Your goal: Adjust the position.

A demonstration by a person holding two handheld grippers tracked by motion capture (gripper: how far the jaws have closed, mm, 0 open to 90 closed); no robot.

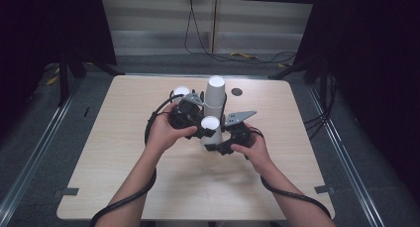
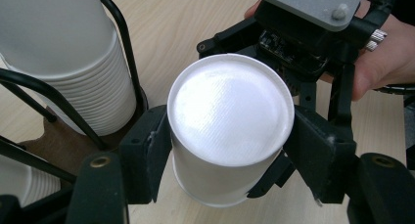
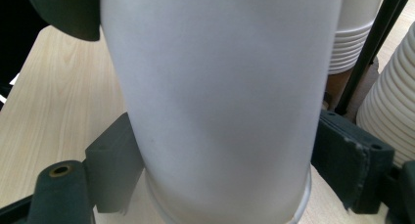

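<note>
A white paper cup (image 1: 211, 124) (image 2: 230, 106) stands bottom up at the middle of the table, just in front of a tall stack of cups (image 1: 215, 95). My left gripper (image 1: 202, 129) (image 2: 230, 153) comes from the left and is shut on the cup's upper part, one pad on each side. My right gripper (image 1: 214, 144) (image 3: 227, 180) comes from the right, lower down. Its pads sit against the cup's wall (image 3: 220, 87) close to the rim. Each gripper is held by one of the person's hands.
Stacks of white cups stand in a black wire holder (image 2: 122, 43) behind the held cup, one tall stack (image 2: 63, 62) and a shorter stack (image 1: 181, 91). More cup stacks (image 3: 391, 111) are at the right in the right gripper view. A small dark disc (image 1: 236, 92) lies on the wooden table (image 1: 124, 162).
</note>
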